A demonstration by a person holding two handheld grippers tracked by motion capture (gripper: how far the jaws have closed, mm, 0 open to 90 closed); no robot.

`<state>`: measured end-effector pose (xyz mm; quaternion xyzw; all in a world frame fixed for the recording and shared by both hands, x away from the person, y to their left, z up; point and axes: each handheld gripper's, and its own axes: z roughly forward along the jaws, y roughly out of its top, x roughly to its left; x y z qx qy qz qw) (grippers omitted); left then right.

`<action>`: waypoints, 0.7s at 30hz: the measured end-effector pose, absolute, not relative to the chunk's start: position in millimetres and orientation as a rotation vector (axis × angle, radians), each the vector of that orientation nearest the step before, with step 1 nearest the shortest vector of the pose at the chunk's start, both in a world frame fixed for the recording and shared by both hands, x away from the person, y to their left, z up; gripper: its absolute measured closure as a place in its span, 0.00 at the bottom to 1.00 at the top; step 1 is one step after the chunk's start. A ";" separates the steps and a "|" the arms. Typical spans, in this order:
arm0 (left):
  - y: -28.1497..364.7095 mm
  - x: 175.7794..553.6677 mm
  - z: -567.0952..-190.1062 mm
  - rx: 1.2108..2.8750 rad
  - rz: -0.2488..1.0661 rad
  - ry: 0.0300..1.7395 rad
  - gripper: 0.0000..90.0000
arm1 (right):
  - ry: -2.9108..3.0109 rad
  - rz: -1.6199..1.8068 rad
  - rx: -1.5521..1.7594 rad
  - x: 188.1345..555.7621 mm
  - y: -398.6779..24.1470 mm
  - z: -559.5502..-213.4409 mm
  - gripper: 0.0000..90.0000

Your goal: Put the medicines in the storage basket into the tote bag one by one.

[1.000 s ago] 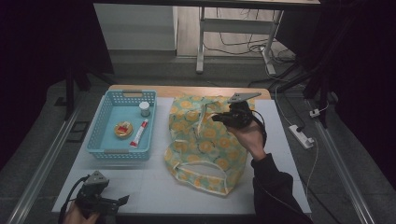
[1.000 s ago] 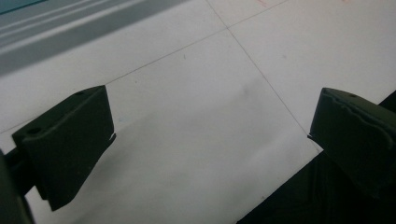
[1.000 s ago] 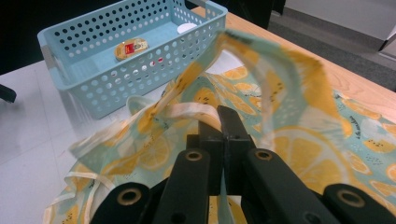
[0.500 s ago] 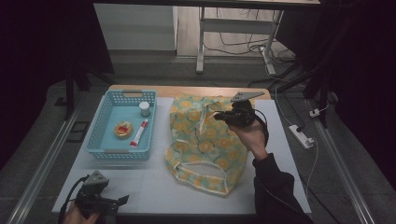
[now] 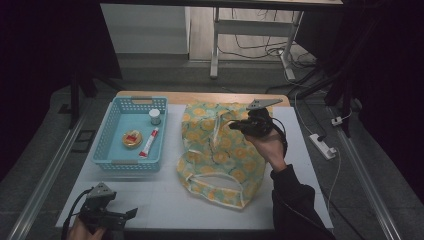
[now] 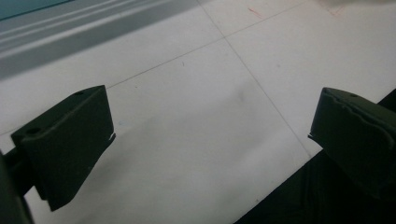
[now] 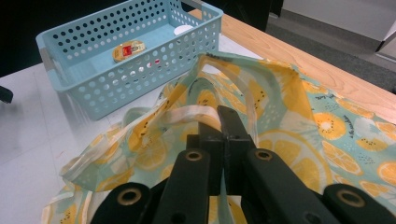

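The left claw (image 6: 210,149) hangs just above the white counter (image 6: 196,84) with its two black jaws spread wide and nothing between them. Thin seam lines cross the counter's surface, with faint red marks near the top right. The counter's edge cuts across the lower right, with darkness beyond it. A grey ridged strip (image 6: 70,28) runs along the top left.

No readable text, bag (image 7: 327,126) print perhaps lettered (too blurred), tube (image 5: 149,142) label illegible
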<state>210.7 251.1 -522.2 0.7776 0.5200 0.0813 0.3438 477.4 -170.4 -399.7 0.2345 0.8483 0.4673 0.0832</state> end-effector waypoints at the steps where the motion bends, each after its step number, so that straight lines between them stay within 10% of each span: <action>1: 251.2 210.7 -521.9 2.015 0.207 1.353 0.00 | 2.533 1.395 0.700 477.4 -170.4 -399.7 1.00; 21: 255.3 217.6 -513.1 1.946 0.195 1.266 0.00 | 2.541 1.424 0.702 478.9 -173.3 -400.4 1.00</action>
